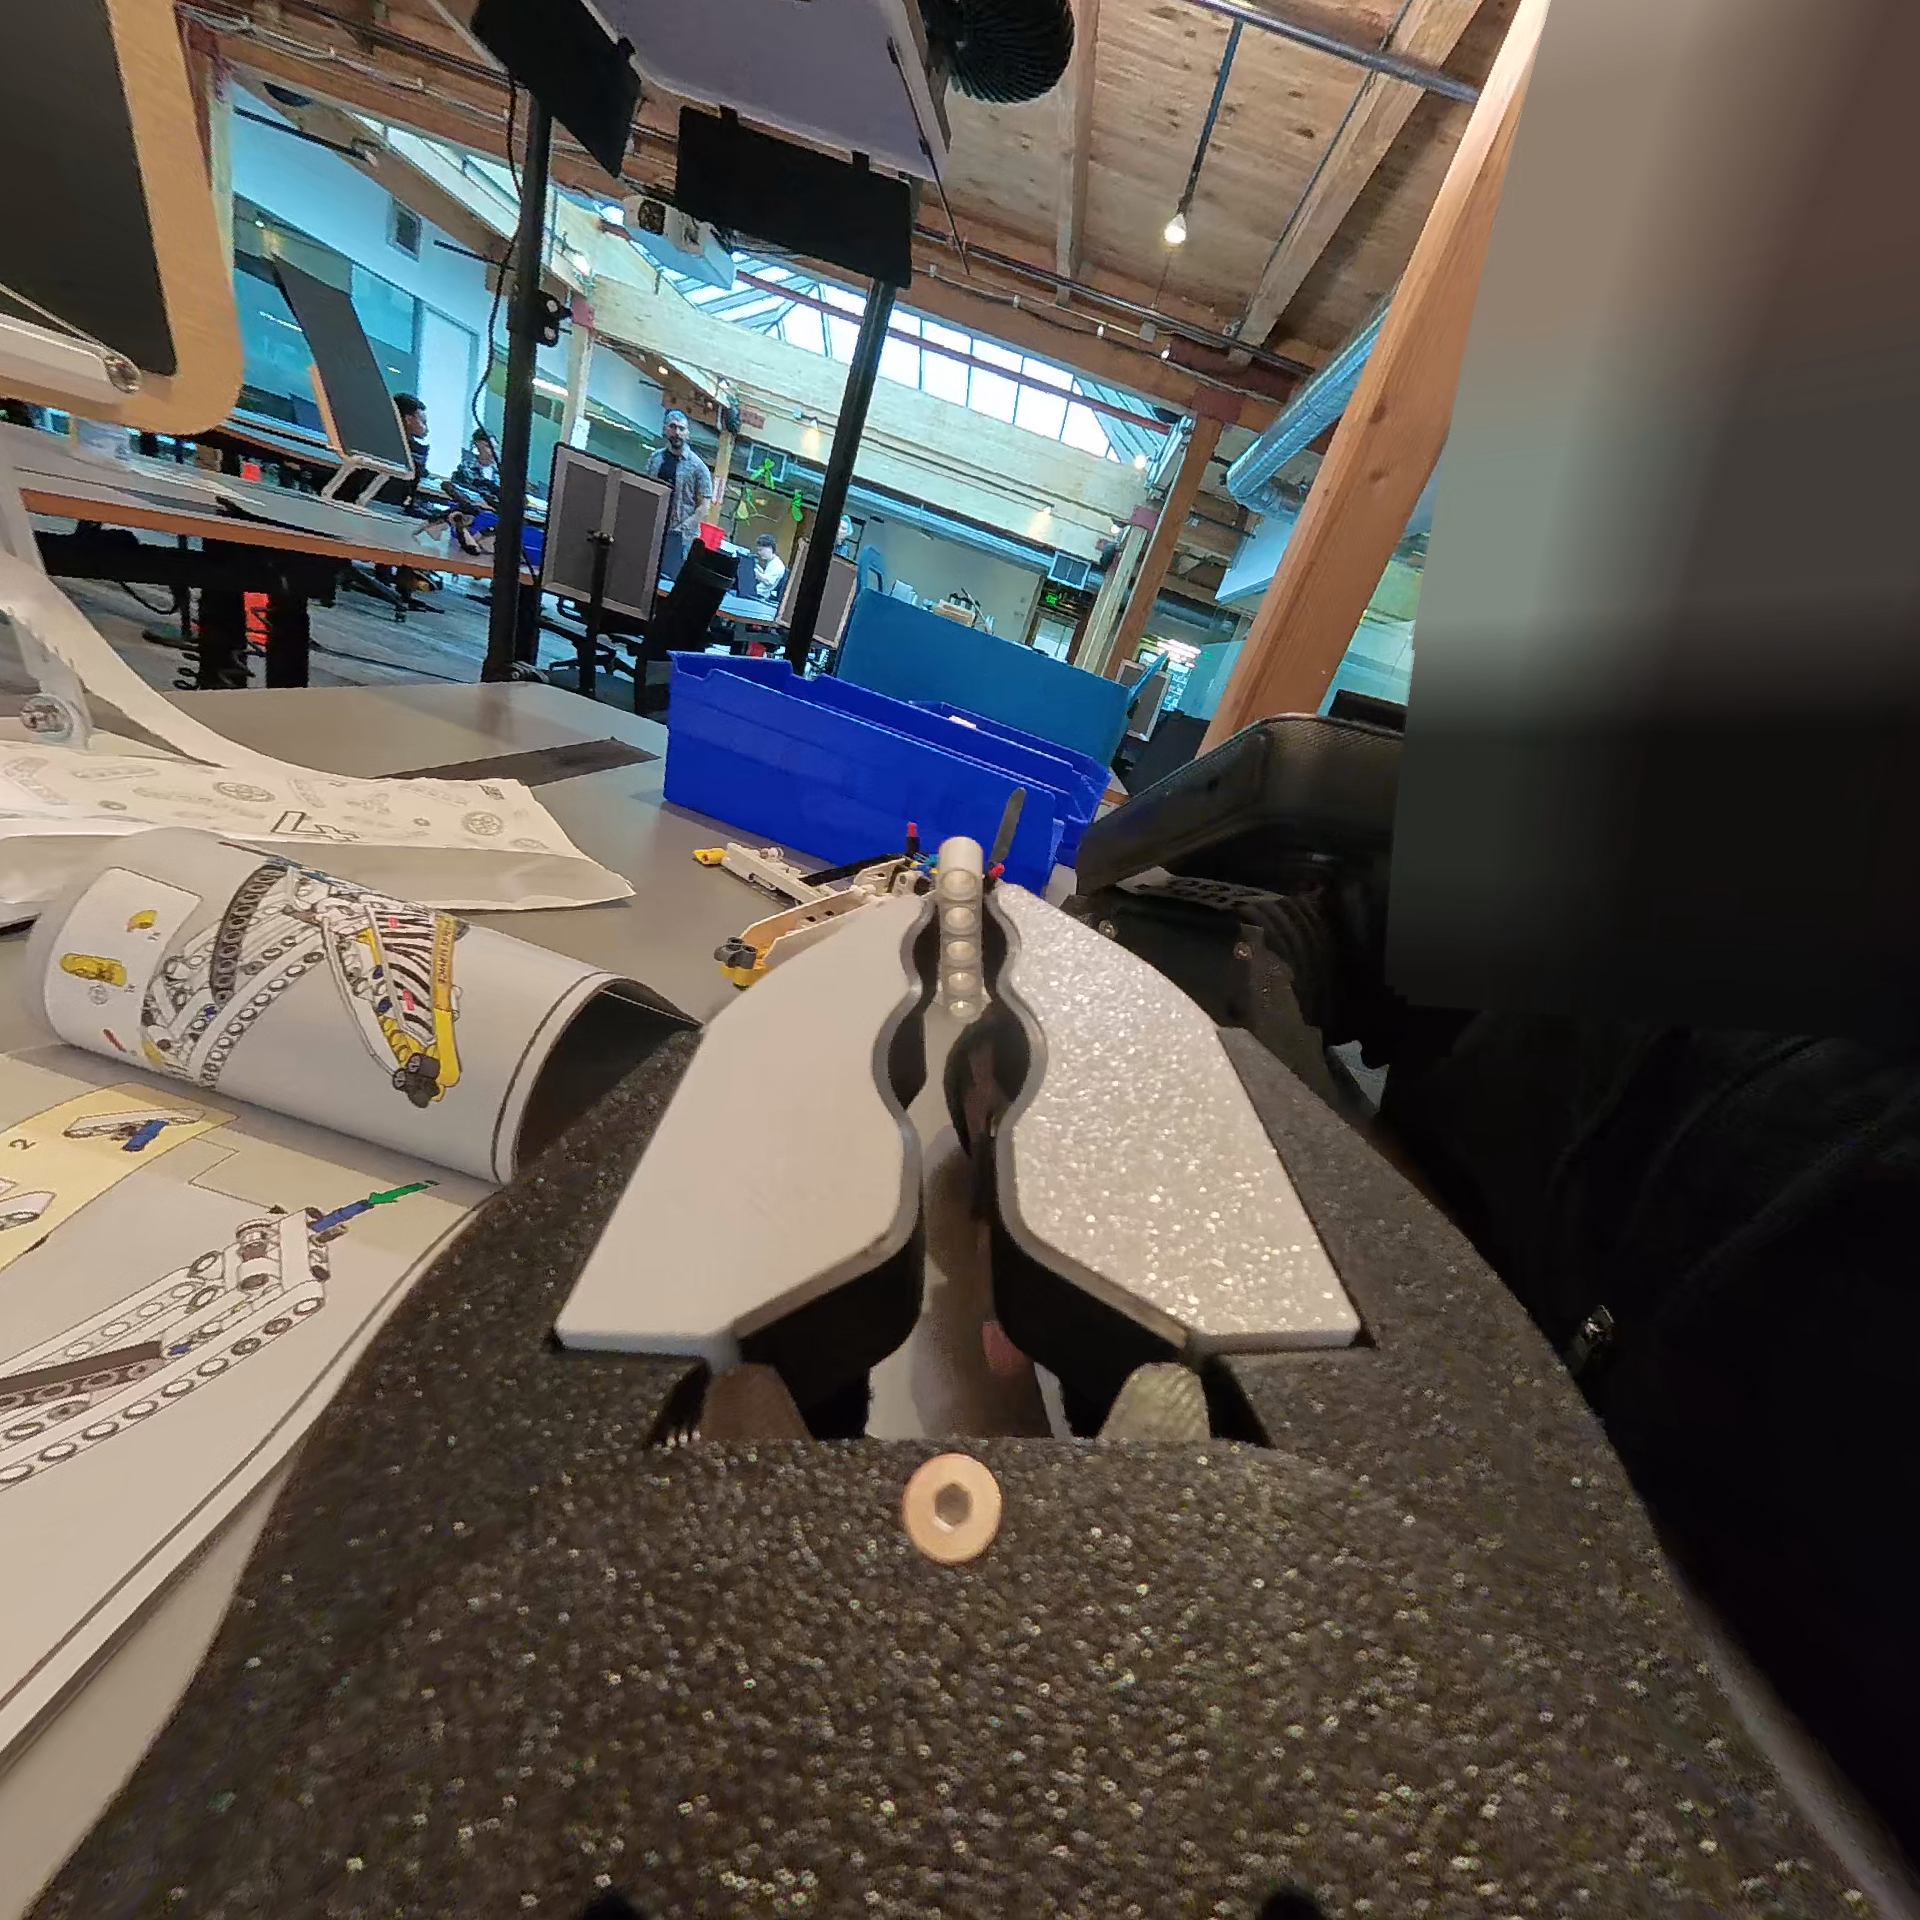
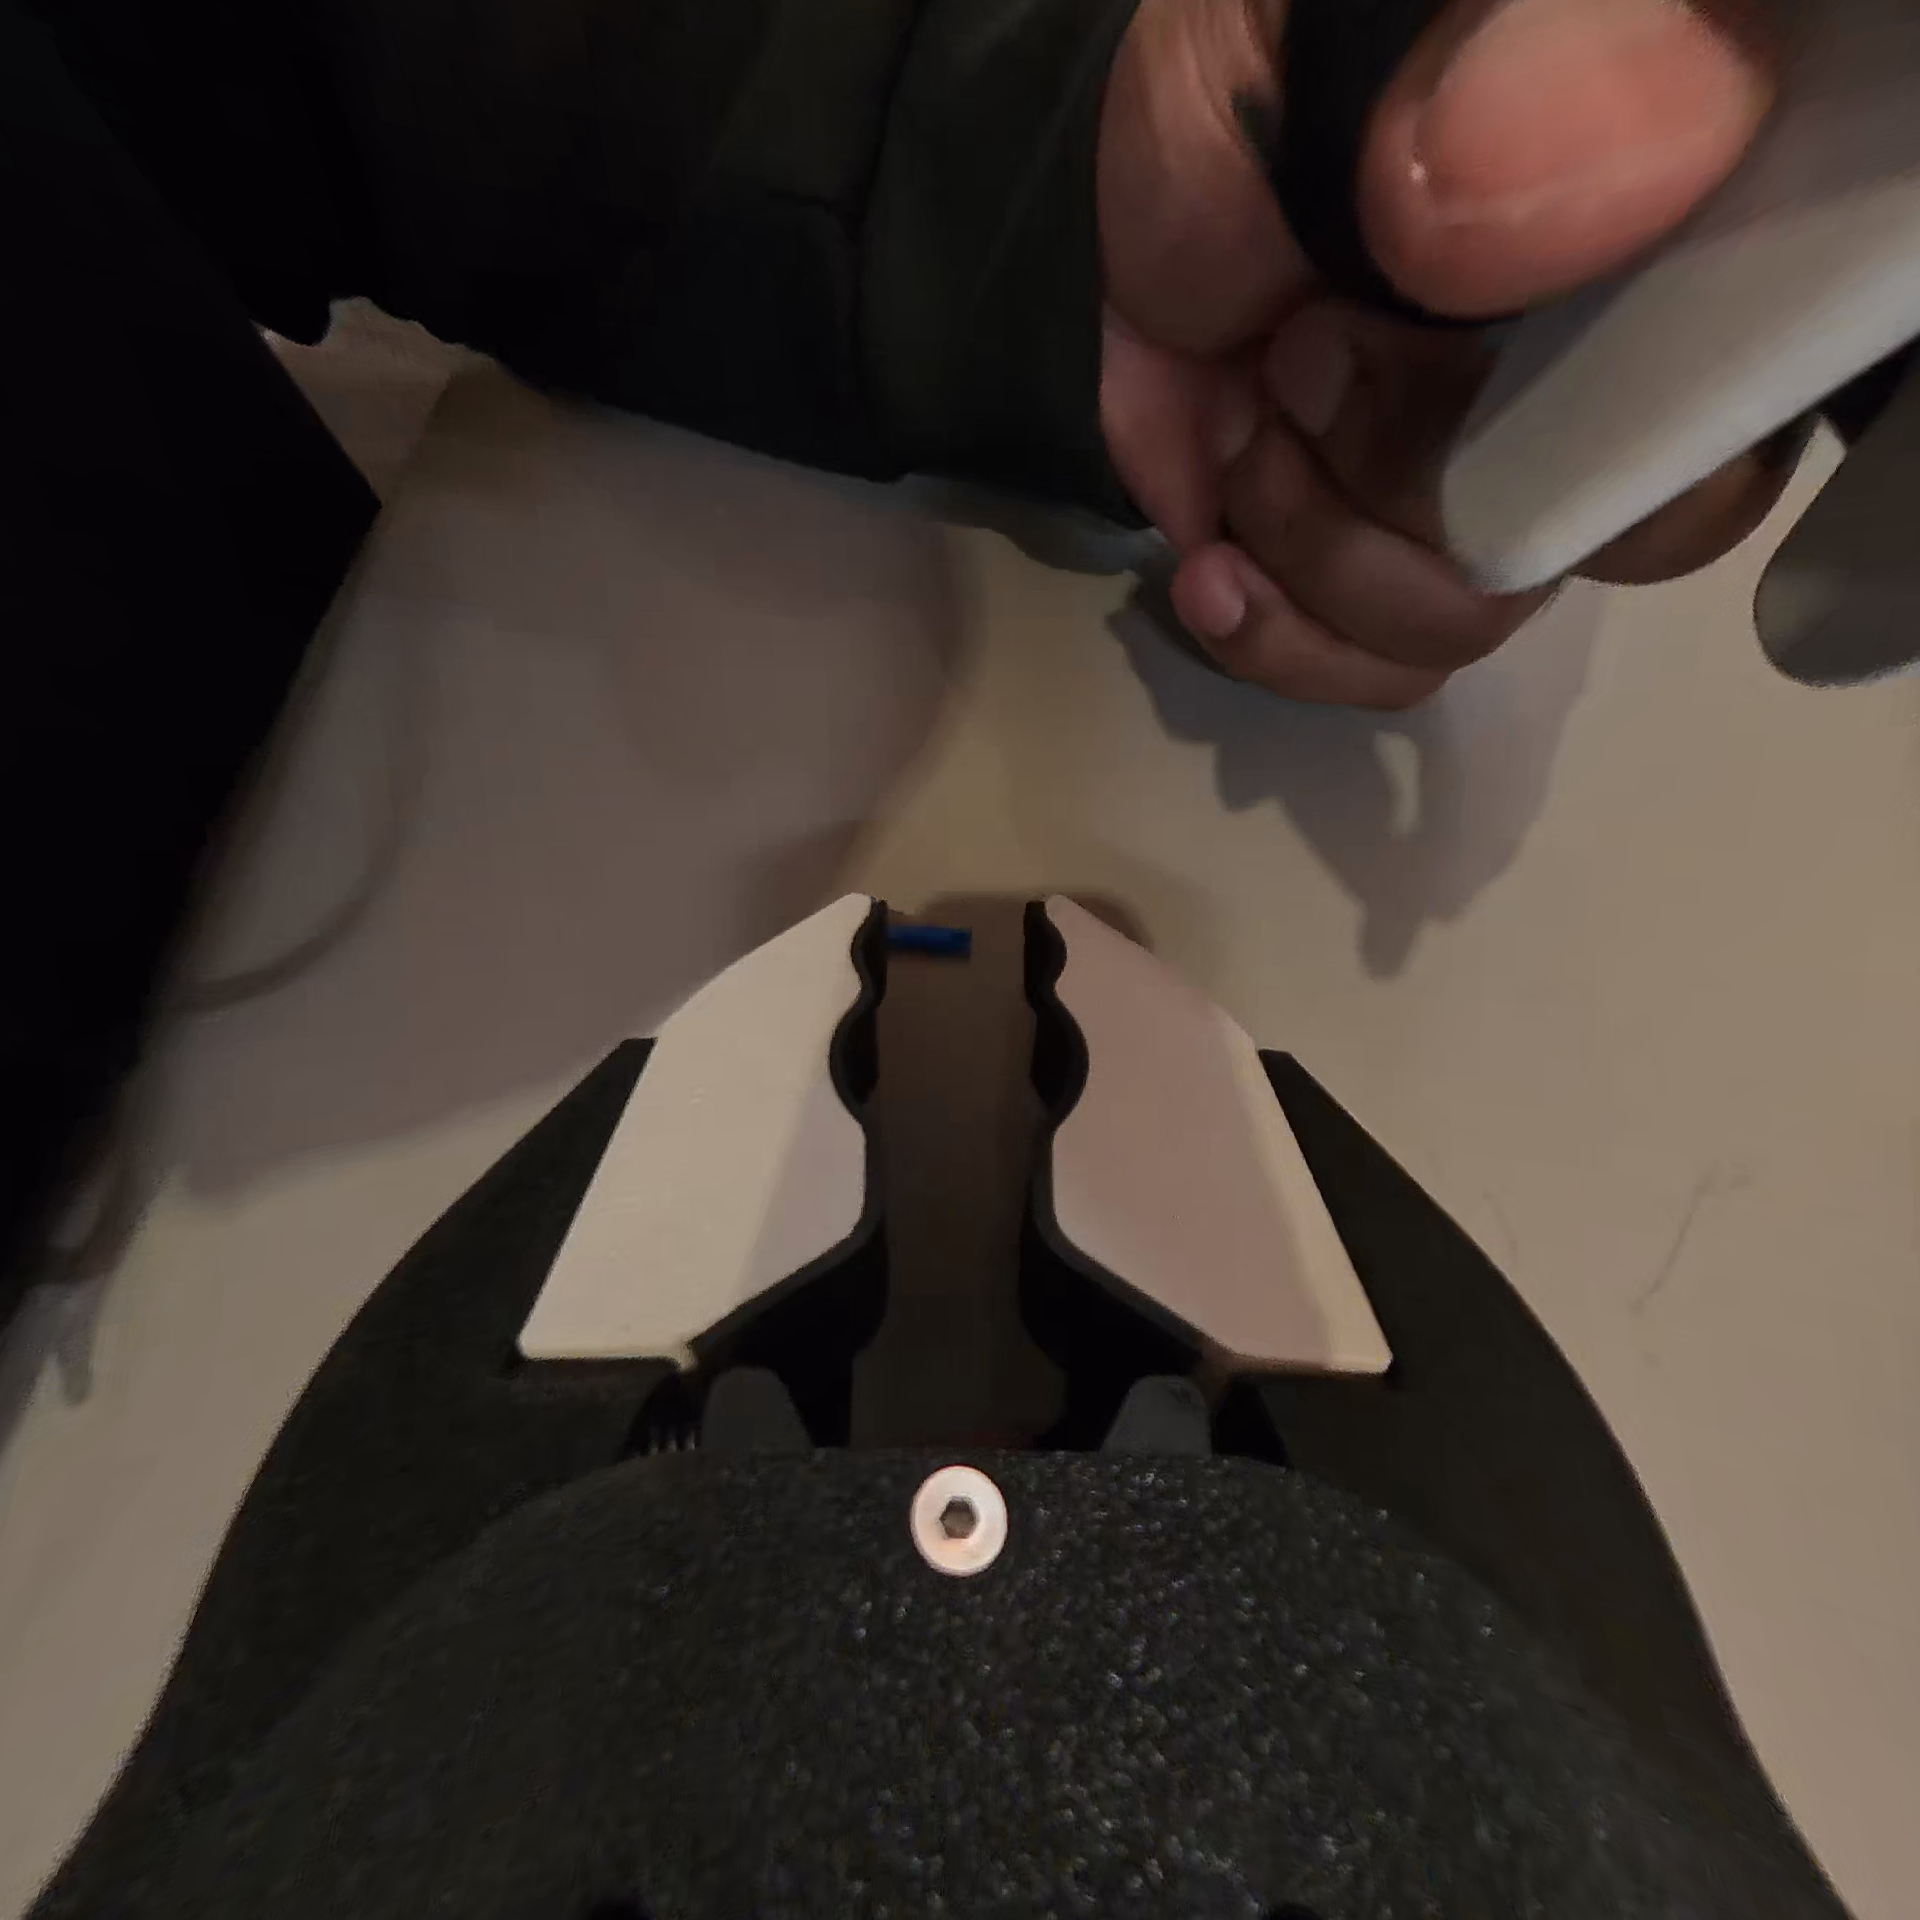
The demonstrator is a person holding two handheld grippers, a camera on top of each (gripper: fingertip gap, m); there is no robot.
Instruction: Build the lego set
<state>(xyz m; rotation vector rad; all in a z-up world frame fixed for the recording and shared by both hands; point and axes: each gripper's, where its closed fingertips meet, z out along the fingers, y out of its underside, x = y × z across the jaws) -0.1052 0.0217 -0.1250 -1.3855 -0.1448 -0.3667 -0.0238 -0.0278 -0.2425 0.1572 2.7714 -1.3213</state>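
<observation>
The toy model (image 1: 821, 904) beside the blue bin (image 1: 862, 769) is half hidden by the left fingers (image 1: 790, 1091); the booklet (image 1: 156, 1195) is cut off.

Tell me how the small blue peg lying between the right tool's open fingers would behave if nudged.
The small blue plastic peg looks cylindrical, so it would probably roll on the smooth pale tabletop. It seems tiny and light, so a slight touch from the right tool may flick it away. It appears rigid, so unlikely to bend.
</observation>
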